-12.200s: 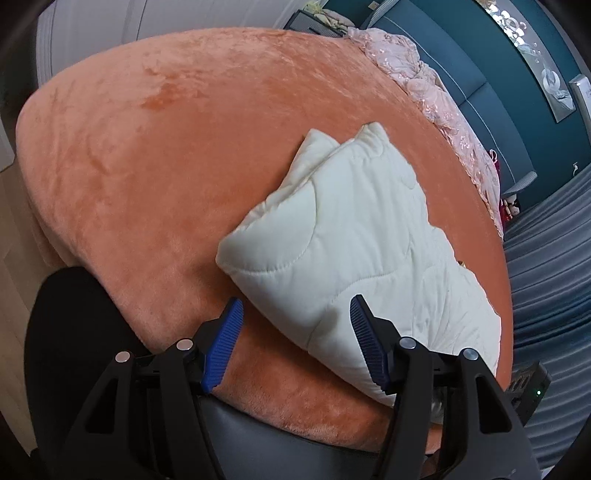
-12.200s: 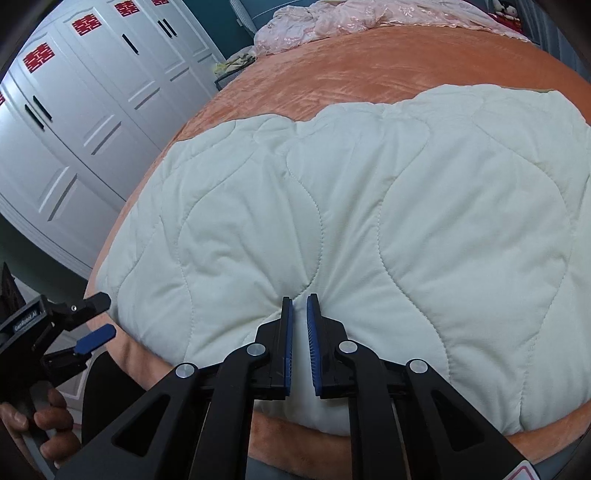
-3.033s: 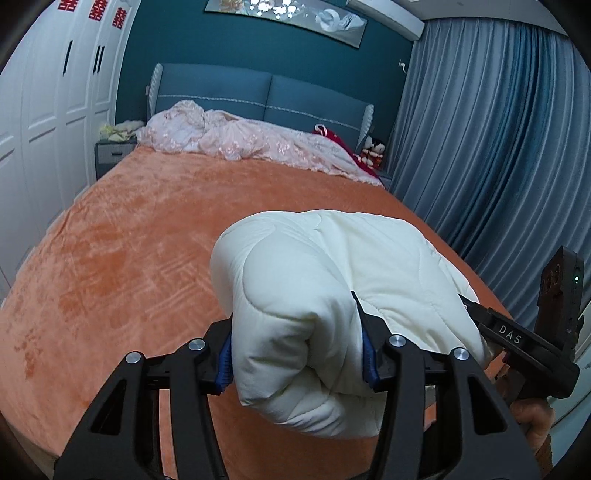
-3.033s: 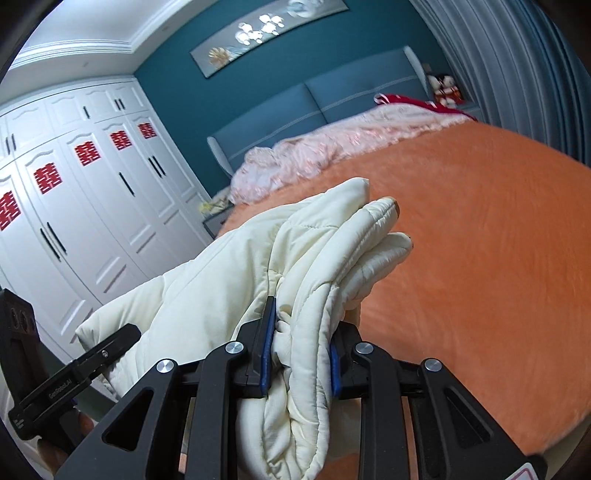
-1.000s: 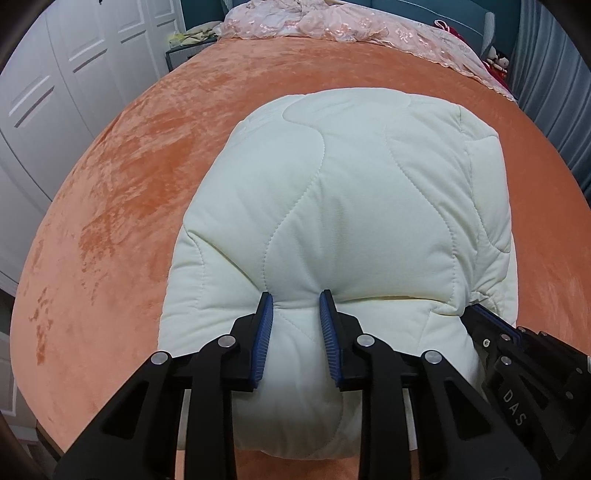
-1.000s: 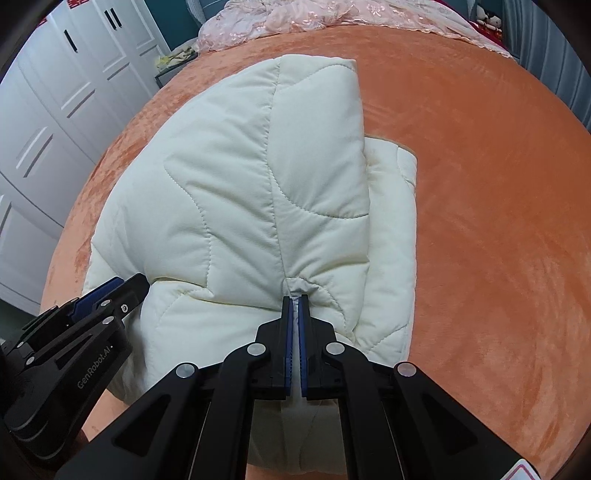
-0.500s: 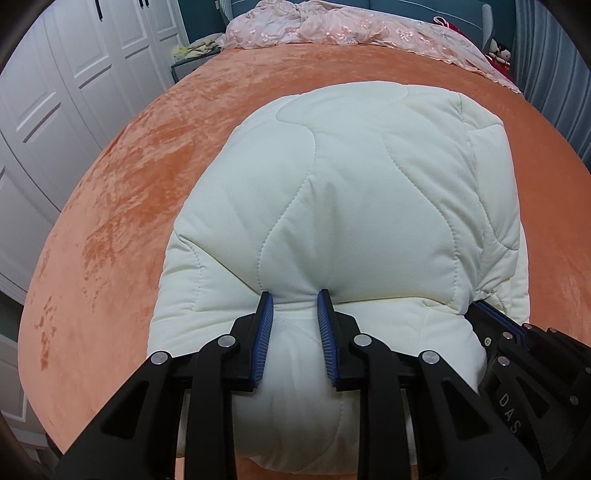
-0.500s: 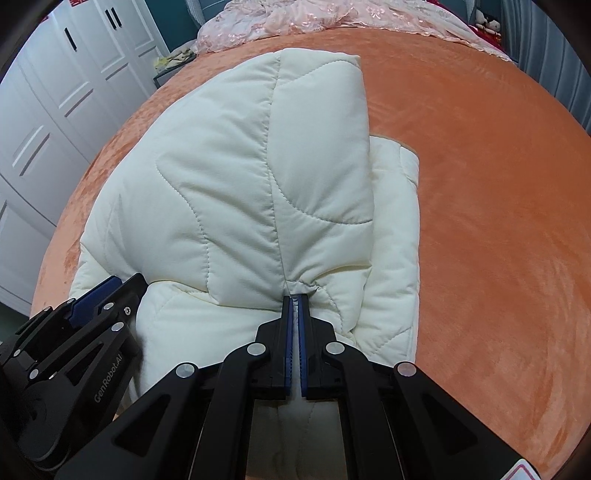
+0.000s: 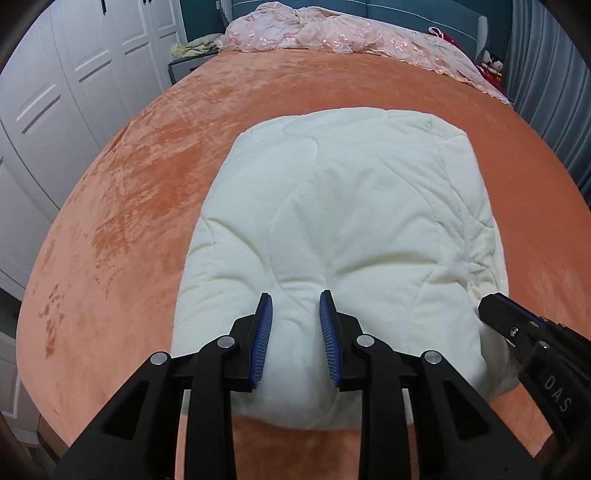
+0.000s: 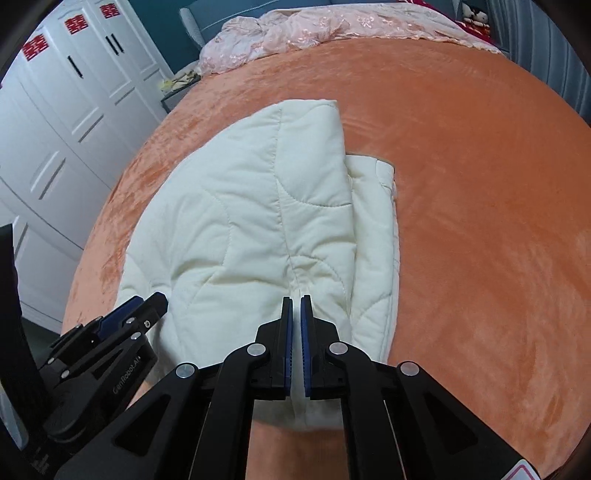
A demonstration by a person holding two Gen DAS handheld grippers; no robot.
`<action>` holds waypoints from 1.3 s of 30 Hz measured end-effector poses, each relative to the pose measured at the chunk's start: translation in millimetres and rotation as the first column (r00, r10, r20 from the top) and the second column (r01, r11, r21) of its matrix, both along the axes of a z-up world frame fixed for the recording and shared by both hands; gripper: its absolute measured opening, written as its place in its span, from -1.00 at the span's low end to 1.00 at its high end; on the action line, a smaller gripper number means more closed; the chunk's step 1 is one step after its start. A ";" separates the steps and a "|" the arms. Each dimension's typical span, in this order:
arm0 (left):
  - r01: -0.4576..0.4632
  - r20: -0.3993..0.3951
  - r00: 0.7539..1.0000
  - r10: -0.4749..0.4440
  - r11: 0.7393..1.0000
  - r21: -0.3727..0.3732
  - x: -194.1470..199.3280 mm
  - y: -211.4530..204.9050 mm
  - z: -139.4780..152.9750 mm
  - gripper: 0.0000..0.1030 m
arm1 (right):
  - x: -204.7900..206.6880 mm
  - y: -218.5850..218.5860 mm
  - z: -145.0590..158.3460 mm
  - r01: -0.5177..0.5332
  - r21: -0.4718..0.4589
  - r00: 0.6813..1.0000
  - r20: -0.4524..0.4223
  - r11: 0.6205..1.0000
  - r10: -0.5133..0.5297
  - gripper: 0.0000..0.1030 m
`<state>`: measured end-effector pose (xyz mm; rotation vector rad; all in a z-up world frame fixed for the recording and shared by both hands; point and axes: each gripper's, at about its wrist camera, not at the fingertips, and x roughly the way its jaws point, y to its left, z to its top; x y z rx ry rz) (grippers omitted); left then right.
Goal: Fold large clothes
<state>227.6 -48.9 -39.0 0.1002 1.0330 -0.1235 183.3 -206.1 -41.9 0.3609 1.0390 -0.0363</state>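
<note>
A cream quilted garment [image 9: 347,225] lies folded into a thick pad on the orange bedspread [image 9: 129,184]; it also shows in the right wrist view [image 10: 258,221]. My left gripper [image 9: 295,306] is at its near edge, jaws parted around a puffy fold of the fabric. My right gripper [image 10: 296,301] is at the near right edge, jaws almost closed with a thin seam of the garment between them. Each gripper shows in the other's view: the right one [image 9: 517,325] and the left one [image 10: 140,306].
A pink lace cover [image 9: 332,33] is heaped at the bed's head against the blue headboard. White wardrobe doors [image 10: 74,92] stand along the left. A nightstand [image 9: 188,59] sits beside the bed. Grey curtains [image 9: 554,92] hang on the right.
My left jaws have spread wider on the fold than half a second ago. Both grippers have drawn back a little toward the near edge. The garment lies flatter on the bed.
</note>
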 end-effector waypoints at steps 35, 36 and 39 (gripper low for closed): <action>-0.060 0.011 0.998 0.061 0.994 -0.096 103.1 32.7 31.0 -0.50 | 143.1 -29.6 41.8 0.096 -0.008 0.995 0.044 0.995 -0.095 -0.85; -0.059 -0.002 0.998 0.059 0.993 -0.105 109.5 30.1 24.1 -0.50 | 149.2 -27.7 33.4 0.103 -0.022 0.994 0.034 0.994 -0.102 -0.85; -0.062 -0.024 0.998 0.060 0.993 -0.101 122.7 21.4 -2.3 -0.49 | 166.0 -28.6 0.0 0.115 -0.055 0.993 -0.021 0.992 -0.116 -0.90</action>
